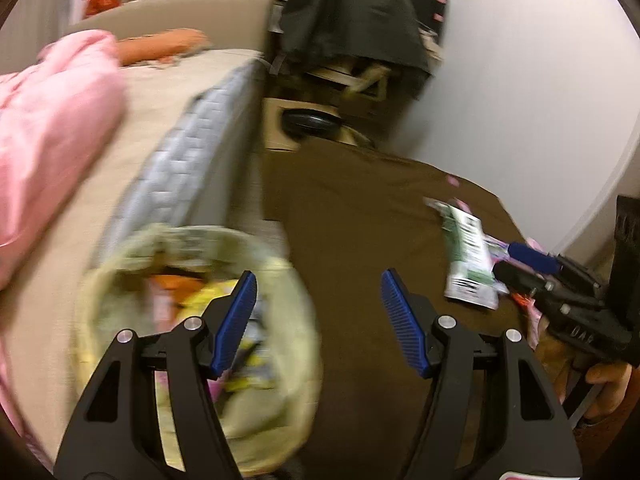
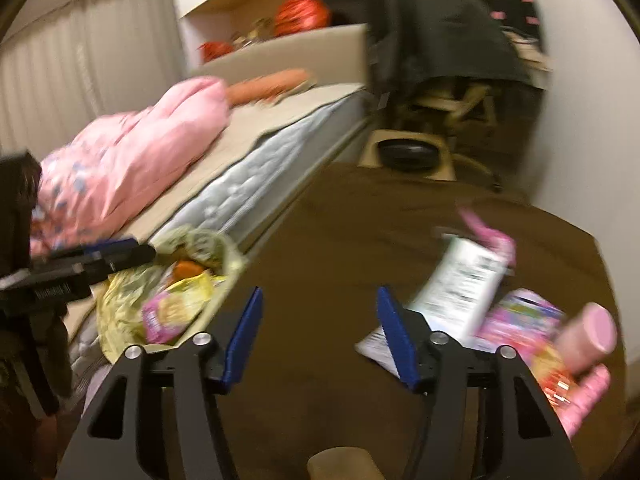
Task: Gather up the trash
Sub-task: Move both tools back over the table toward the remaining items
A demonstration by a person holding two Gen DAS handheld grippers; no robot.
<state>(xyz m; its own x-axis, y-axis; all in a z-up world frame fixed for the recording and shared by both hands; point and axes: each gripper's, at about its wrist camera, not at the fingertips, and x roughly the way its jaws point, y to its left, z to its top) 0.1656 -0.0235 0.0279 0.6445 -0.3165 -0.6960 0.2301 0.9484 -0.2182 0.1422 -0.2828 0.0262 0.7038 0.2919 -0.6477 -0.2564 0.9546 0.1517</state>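
A pale yellow-green trash bag (image 1: 120, 280) lies open beside the bed, with orange, yellow and pink wrappers inside; it also shows in the right wrist view as the trash bag (image 2: 120, 300). My left gripper (image 1: 318, 320) is open and holds nothing, hovering just right of the bag. My right gripper (image 2: 320, 336) is open over the brown rug (image 2: 340, 240), nothing between its pads. To its right lie a white printed wrapper (image 2: 460, 284), a pink packet (image 2: 520, 312) and a pink bottle (image 2: 588, 336). The same white wrapper (image 1: 468, 264) sits by the right gripper (image 1: 516, 266).
A bed with a pink duvet (image 2: 140, 160) and a quilted mattress (image 2: 260, 176) runs along the left. A chair draped in dark cloth (image 2: 440, 40) and a black rounded object (image 2: 408, 156) stand at the far end. A white wall (image 1: 540, 80) closes the right side.
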